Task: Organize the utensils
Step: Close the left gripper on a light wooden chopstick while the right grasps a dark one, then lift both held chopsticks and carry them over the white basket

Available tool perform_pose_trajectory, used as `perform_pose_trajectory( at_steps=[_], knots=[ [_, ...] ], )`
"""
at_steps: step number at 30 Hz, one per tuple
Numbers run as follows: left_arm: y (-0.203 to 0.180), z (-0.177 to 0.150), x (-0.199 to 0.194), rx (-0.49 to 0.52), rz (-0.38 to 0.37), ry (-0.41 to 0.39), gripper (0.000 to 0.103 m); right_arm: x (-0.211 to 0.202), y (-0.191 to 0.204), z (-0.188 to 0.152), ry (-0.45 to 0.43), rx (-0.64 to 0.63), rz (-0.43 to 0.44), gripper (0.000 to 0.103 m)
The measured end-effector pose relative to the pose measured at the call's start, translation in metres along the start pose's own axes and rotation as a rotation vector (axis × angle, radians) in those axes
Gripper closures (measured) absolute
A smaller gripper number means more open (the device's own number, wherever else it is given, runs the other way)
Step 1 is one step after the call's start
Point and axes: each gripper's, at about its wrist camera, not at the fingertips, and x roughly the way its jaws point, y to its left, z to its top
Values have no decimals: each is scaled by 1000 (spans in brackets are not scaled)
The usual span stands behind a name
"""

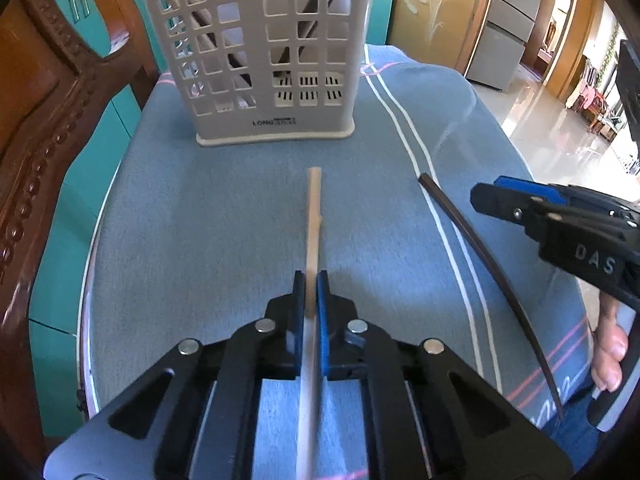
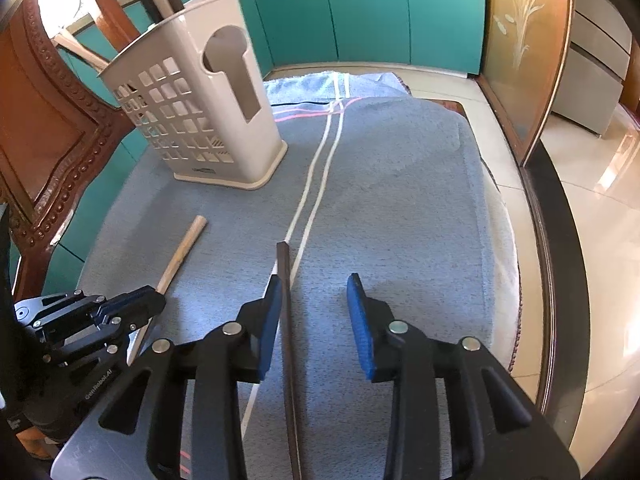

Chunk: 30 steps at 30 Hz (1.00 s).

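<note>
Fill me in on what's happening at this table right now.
A person is sorting chopsticks into the perforated holder standing on the blue towel. The left hand-held gripper is shut on a light wooden chopstick that points toward the holder. The right hand-held gripper is open, with a dark chopstick lying on the towel between its fingers, close to the left finger, not yet gripped. Some sticks already stand in the holder.
</note>
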Motion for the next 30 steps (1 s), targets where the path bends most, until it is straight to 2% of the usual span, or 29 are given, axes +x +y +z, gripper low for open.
perform_pose_trajectory(
  at_steps=[3, 4, 6, 9, 11, 12, 13, 14, 15, 16, 18, 23, 30],
  knots=[
    [7, 1, 0, -28, -9, -4, 93, 4, 9, -2, 16, -47, -10, 62],
    [9, 1, 1, -35, -8, 0, 84, 6, 13, -3, 24, -67, -25, 62],
    [11, 5, 6, -55, 0, -2, 74, 13, 20, -6, 44, -109, -75, 62],
    [8, 11, 10, -47, 18, -9, 71, 21, 28, -8, 57, -158, -122, 62],
    [5, 17, 15, -37, 37, -15, 71, 22, 31, -9, 48, -180, -133, 63],
    [4, 19, 16, -33, 42, -15, 71, 22, 32, -8, 47, -182, -123, 68],
    [2, 22, 17, -29, 47, -15, 72, 22, 33, -8, 47, -184, -110, 80],
    [1, 24, 18, -26, 49, -15, 76, 22, 34, -8, 47, -191, -99, 87],
    [-1, 25, 18, -24, 39, -17, 88, 22, 35, -9, 48, -199, -82, 96],
    [-2, 25, 18, -20, 38, -19, 94, 22, 36, -9, 45, -200, -68, 96],
    [-4, 25, 18, -10, 54, -30, 94, 21, 37, -10, 32, -197, -54, 96],
    [3, 23, -6, -24, 59, -100, 95, -14, 37, -3, -99, -191, -9, 96],
    [10, 23, -93, -19, 34, -296, 95, -105, 29, 10, -299, -173, 135, 96]
  ],
)
